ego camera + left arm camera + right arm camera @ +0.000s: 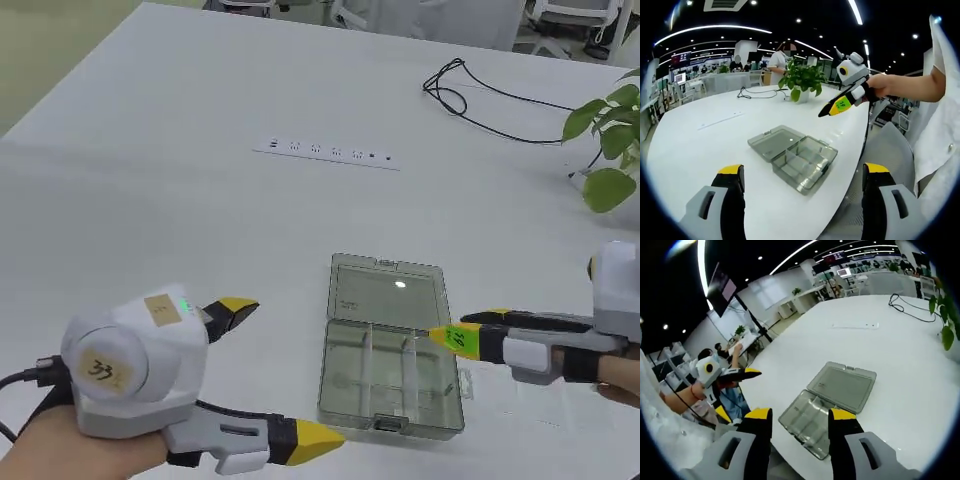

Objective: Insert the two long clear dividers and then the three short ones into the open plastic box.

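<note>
If judged by box fill, step: late. Clear dividers [368, 360] already upright in base [338, 385], splitting it into cells; exact count unclear, so can't say whether all five in.
Next move: prob. check seating of each piece in its slots, press down any left proud. If a short one missing, fetch it + drop it in crosswise betw. the long ones. Calls for narrow pinch, straight-down push, light force (thin plastic, easy to bow or pop out).
Box [840, 386]: on white table [200, 180], front-centre, close to person, betw. the two claws. Lid [386, 288] swung fully open, lying flat on far side, joined to base along the hinge.
Look: smoky see-through plastic, shallow rect. tray, small latch tab on near edge. Dividers same clear stuff, hard to pick out vs walls.
L claw [278, 371]: jaws spread wide, nothing held; low over table, left of box, apart from it.
R claw [452, 338]: jaws part-open, gap narrower than L, nothing betw. them; tip over right edge of base in head view, raised clear of box per left gripper view.
</note>
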The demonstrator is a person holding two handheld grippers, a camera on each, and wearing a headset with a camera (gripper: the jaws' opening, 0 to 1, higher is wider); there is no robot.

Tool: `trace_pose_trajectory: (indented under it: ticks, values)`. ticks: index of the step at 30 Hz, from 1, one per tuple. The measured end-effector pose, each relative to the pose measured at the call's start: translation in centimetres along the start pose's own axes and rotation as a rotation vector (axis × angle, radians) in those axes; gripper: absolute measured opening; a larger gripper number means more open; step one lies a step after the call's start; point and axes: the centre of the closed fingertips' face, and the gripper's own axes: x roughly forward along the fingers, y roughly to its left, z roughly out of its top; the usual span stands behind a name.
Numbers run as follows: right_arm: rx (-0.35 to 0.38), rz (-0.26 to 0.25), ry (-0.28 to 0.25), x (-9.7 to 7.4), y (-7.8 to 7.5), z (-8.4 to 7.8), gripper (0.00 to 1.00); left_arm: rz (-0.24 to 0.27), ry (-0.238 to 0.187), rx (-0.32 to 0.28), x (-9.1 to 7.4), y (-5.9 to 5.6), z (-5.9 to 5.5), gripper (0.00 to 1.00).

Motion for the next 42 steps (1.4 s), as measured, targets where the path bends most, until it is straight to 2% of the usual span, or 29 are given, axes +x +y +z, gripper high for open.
trace_pose_trajectory:
  ticks: [3, 7, 12, 17, 19, 22, 24, 30, 35, 37, 39, 42]
  values:
    - [-0.099, -0.009, 0.049, -0.6, -0.1, -0.9, 0.49, 0.007, -0.008, -0.015, -0.1, 0.1, 0.1, 1.00]
    - [-0.150, 0.002, 0.095, -1.1, -0.3, -2.2, 0.52, 0.012, -0.010, -0.012, -0.4, 0.1, 0.0, 1.00]
    - [-0.268, 0.013, 0.123, -1.4, -0.9, -2.9, 0.61, 0.016, -0.006, -0.011, -1.0, 0.2, -0.5, 1.00]
    - [-0.376, 0.002, 0.227, -1.8, -2.6, -4.7, 0.64, 0.022, 0.000, -0.018, -1.0, 0.5, -0.9, 1.00]
    - [-0.436, 0.010, 0.264, -1.7, -3.7, -5.3, 0.64, 0.021, -0.003, -0.022, -1.0, 0.5, -0.8, 1.00]
    - [-0.509, 0.001, 0.339, -1.6, -4.9, -6.5, 0.64, 0.019, -0.001, -0.025, -0.8, 0.4, -1.0, 1.00]
    - [-0.563, 0.004, 0.359, -1.4, -5.5, -6.8, 0.63, 0.017, -0.002, -0.026, -0.7, 0.4, -1.0, 1.00]
    - [-0.662, 0.016, 0.508, -0.8, -7.9, -9.1, 0.58, 0.014, -0.001, -0.030, -0.6, 0.3, -1.1, 1.00]
    - [-0.723, 0.020, 0.562, 0.1, -9.4, -10.2, 0.56, 0.016, 0.000, -0.041, -0.6, 0.3, -1.2, 1.00]
    - [-0.749, 0.035, 0.597, 0.7, -11.0, -11.5, 0.53, 0.017, 0.001, -0.043, -0.6, 0.3, -1.3, 1.00]
    - [-0.772, 0.041, 0.629, 0.5, -11.1, -11.8, 0.49, 0.017, 0.003, -0.044, -0.6, 0.3, -1.3, 1.00]
    - [-0.780, 0.041, 0.667, 0.8, -12.0, -12.4, 0.49, 0.020, 0.006, -0.047, -0.6, 0.4, -1.4, 1.00]
